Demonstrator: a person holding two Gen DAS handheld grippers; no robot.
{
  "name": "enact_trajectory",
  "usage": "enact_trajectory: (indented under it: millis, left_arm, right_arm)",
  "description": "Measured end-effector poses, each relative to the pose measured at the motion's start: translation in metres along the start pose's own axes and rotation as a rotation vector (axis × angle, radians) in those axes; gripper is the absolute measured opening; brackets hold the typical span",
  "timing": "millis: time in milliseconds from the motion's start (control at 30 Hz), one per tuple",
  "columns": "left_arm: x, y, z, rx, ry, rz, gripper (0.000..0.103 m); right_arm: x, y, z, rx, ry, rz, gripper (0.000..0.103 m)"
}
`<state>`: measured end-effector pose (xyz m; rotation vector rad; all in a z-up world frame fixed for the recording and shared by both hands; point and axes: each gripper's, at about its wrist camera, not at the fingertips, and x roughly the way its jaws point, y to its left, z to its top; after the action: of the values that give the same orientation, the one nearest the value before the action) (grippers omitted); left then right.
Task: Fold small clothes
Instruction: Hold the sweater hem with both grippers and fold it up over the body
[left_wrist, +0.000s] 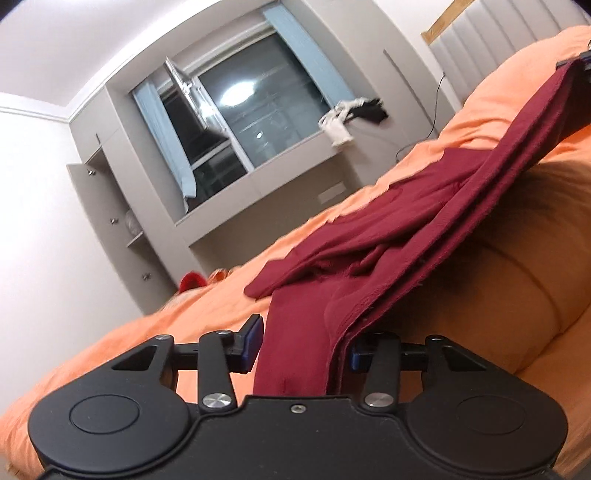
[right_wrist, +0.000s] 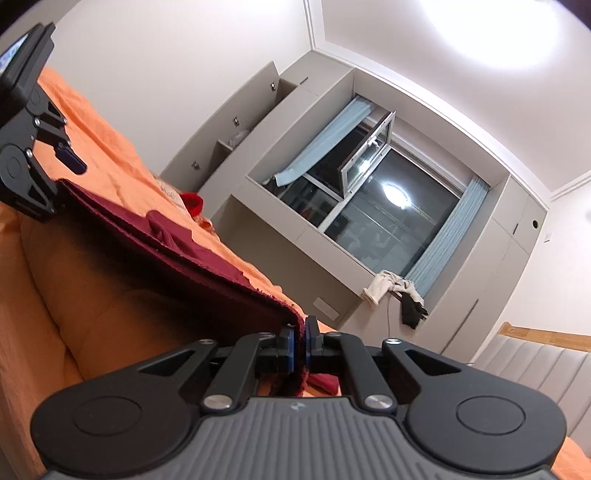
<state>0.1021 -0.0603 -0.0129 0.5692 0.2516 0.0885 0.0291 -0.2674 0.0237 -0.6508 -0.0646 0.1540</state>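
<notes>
A dark red garment (left_wrist: 388, 236) is stretched above the orange bed (left_wrist: 498, 295) between my two grippers. In the left wrist view its edge lies between the blue pads of my left gripper (left_wrist: 303, 347), whose jaws stand wide apart. In the right wrist view my right gripper (right_wrist: 300, 345) is shut on the garment's (right_wrist: 177, 236) other corner, with cloth hanging below the pads. The left gripper (right_wrist: 55, 173) shows at the far left of that view, holding the far end up. The cloth casts a shadow on the bed underneath.
The orange bedding (right_wrist: 92, 314) fills the lower part of both views. A small red item (left_wrist: 192, 281) lies at the bed's far edge. A grey window alcove (right_wrist: 388, 206) with cloths (right_wrist: 399, 291) on its sill is behind, and a padded headboard (left_wrist: 498, 40) is at the right.
</notes>
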Motion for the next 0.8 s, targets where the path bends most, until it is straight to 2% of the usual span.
enact_trajectory:
  millis: [67, 100, 200, 367, 500, 667, 800]
  left_arm:
    - [-0.002, 0.000, 0.000, 0.012, 0.025, -0.014, 0.044]
    - [-0.005, 0.000, -0.001, 0.019, 0.034, -0.018, 0.037]
    - [-0.014, 0.000, -0.002, 0.012, 0.023, -0.037, 0.007]
    - [-0.036, 0.014, 0.005, -0.068, -0.057, -0.010, 0.005]
    - [-0.063, 0.026, 0.014, -0.103, -0.130, -0.011, 0.005]
    - [-0.114, 0.030, 0.024, -0.013, -0.205, -0.013, 0.005]
    - [-0.171, 0.040, 0.030, 0.056, -0.257, -0.037, 0.005]
  right_arm:
    - [-0.001, 0.002, -0.001, 0.002, 0.015, -0.004, 0.005]
    - [-0.003, 0.002, -0.001, 0.006, 0.014, -0.002, 0.005]
    - [-0.008, 0.002, -0.001, 0.007, 0.012, -0.011, 0.005]
    - [-0.014, -0.006, 0.003, 0.035, 0.013, -0.035, 0.004]
    - [-0.037, -0.012, 0.009, 0.048, -0.007, -0.067, 0.004]
    - [-0.088, -0.024, 0.016, 0.045, -0.022, -0.083, 0.004]
    - [-0.127, -0.031, 0.026, 0.048, -0.032, -0.122, 0.004]
